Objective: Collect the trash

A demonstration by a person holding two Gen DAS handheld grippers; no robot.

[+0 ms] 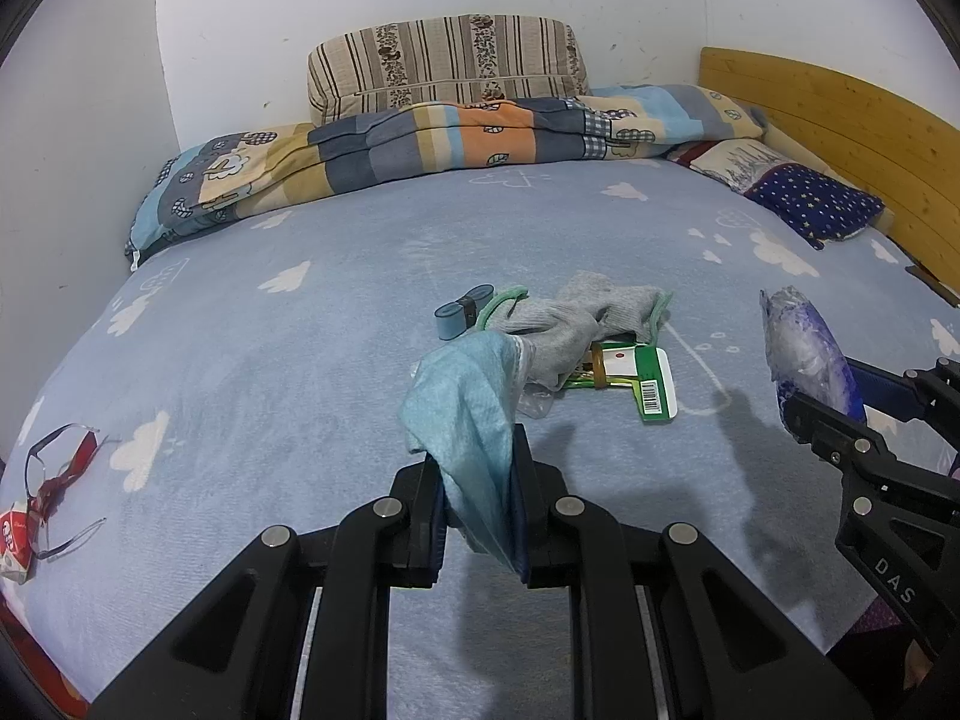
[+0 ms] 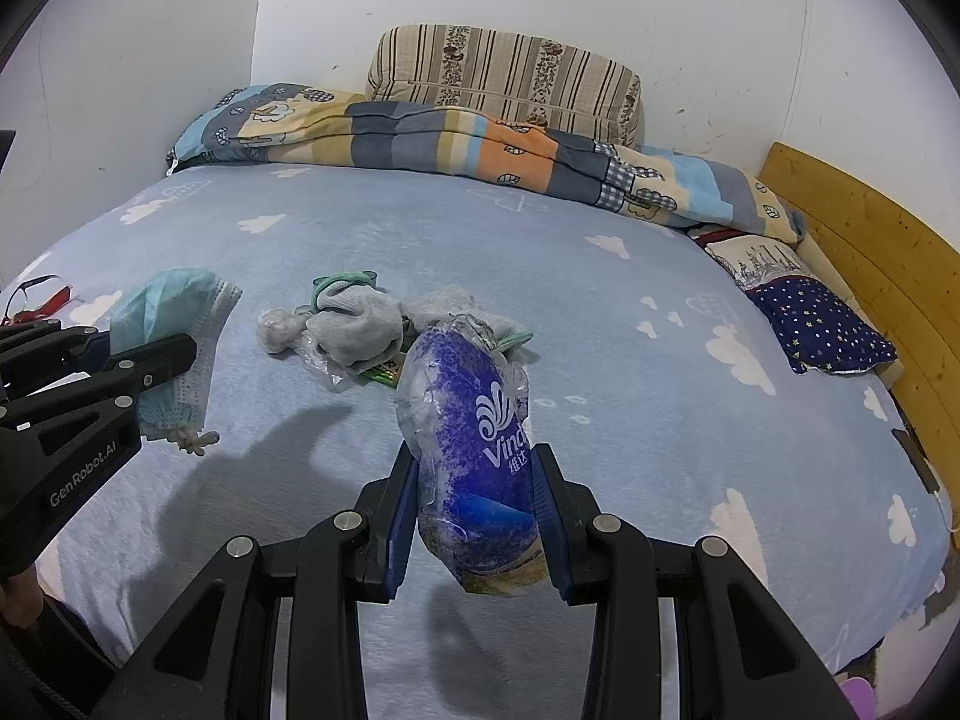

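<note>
My left gripper (image 1: 477, 498) is shut on a light blue face mask (image 1: 468, 408) and holds it above the bed; the mask also shows in the right wrist view (image 2: 174, 324). My right gripper (image 2: 474, 510) is shut on a blue and clear Vinda tissue wrapper (image 2: 468, 438), also seen at the right of the left wrist view (image 1: 804, 354). On the sheet ahead lie grey socks (image 1: 576, 324), a green and white carton (image 1: 645, 381), a clear plastic scrap (image 2: 327, 363) and a small blue roll (image 1: 459, 312).
The blue cloud-print bed sheet (image 1: 300, 360) fills the view. Glasses (image 1: 54, 480) and a red wrapper (image 1: 15, 540) lie at its left edge. A folded quilt (image 1: 420, 144) and striped pillow (image 1: 450, 60) are at the back, a starry pillow (image 1: 810, 204) and wooden headboard (image 1: 852, 138) at right.
</note>
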